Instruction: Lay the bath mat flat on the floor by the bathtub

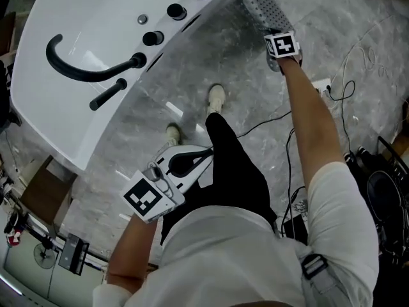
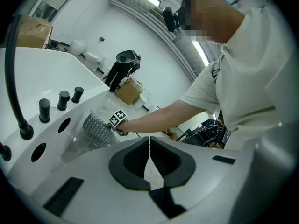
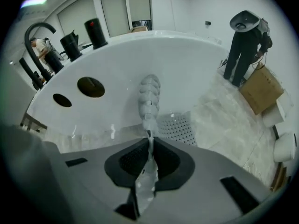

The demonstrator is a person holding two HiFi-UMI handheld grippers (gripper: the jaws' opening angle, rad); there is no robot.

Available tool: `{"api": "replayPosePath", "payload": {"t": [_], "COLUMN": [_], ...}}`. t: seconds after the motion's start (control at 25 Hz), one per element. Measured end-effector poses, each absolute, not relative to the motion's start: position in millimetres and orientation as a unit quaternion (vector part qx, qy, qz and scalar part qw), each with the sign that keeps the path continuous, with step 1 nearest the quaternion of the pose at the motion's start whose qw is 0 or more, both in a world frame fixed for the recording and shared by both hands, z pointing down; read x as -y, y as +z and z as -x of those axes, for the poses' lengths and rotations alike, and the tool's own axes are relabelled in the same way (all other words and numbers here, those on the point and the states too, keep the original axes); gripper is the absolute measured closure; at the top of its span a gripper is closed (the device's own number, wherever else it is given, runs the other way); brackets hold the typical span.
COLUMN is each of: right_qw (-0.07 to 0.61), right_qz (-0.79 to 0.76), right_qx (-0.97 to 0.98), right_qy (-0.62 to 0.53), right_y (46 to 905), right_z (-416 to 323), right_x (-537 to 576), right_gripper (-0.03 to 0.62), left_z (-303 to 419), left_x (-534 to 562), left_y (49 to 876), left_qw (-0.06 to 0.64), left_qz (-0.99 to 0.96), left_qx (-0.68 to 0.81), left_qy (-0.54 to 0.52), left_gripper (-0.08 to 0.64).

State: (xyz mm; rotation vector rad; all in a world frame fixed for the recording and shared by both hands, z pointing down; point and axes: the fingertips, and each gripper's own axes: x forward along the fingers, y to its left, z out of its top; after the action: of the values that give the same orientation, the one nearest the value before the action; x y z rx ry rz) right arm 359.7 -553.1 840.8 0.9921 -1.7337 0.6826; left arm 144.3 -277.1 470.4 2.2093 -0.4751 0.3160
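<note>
The bath mat (image 1: 261, 6) is grey and perforated; it hangs bunched against the side of the white bathtub (image 1: 70, 18), with its lower part on the marble floor. My right gripper (image 1: 273, 36) is stretched far forward and shut on the mat's edge. In the right gripper view a fold of mat (image 3: 149, 97) runs up from between the closed jaws of that gripper (image 3: 149, 148), and the perforated part (image 3: 177, 127) lies below the tub wall (image 3: 140, 55). My left gripper (image 1: 192, 160) is held back by my legs, shut (image 2: 149, 155) with nothing in it. From there the mat (image 2: 96, 130) shows ahead.
A black faucet (image 1: 83, 69) and black knobs (image 1: 176, 10) sit on the tub rim. My shoes (image 1: 216, 98) stand on the grey marble floor beside the tub. Cables (image 1: 345, 88) and black equipment (image 1: 383, 197) lie to the right. A cardboard box (image 3: 261, 90) stands farther off.
</note>
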Motion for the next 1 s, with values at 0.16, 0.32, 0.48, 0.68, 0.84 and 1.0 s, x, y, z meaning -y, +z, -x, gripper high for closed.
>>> {"api": "replayPosePath", "payload": {"t": [0.16, 0.32, 0.48, 0.68, 0.84, 1.0], "right_qw": [0.501, 0.505, 0.517, 0.519, 0.540, 0.530], "right_qz": [-0.371, -0.339, -0.297, -0.282, -0.263, -0.275], "right_qx": [0.718, 0.722, 0.731, 0.728, 0.722, 0.720], "right_qy": [0.309, 0.330, 0.331, 0.348, 0.344, 0.353], "right_y": [892.9, 930.2, 960.5, 989.2, 1002.6, 997.8], "right_z": [-308.4, -264.3, -223.2, -187.3, -170.4, -157.1], "right_x": [505.7, 462.2, 420.5, 392.9, 370.6, 363.5], "right_gripper": [0.549, 0.546, 0.541, 0.536, 0.515, 0.540], "left_z": [-135.7, -118.9, -102.3, -84.5, -70.0, -51.0], "left_x": [268.9, 256.8, 240.5, 224.0, 206.3, 189.9], "left_y": [494.7, 518.9, 542.4, 560.5, 565.4, 564.7], "left_qw": [0.413, 0.424, 0.436, 0.439, 0.448, 0.446], "left_qz": [-0.880, -0.871, -0.863, -0.860, -0.853, -0.853], "left_qx": [0.191, 0.204, 0.216, 0.226, 0.239, 0.246], "left_qy": [0.137, 0.139, 0.139, 0.128, 0.119, 0.118], "left_gripper": [0.540, 0.540, 0.540, 0.540, 0.540, 0.540]}}
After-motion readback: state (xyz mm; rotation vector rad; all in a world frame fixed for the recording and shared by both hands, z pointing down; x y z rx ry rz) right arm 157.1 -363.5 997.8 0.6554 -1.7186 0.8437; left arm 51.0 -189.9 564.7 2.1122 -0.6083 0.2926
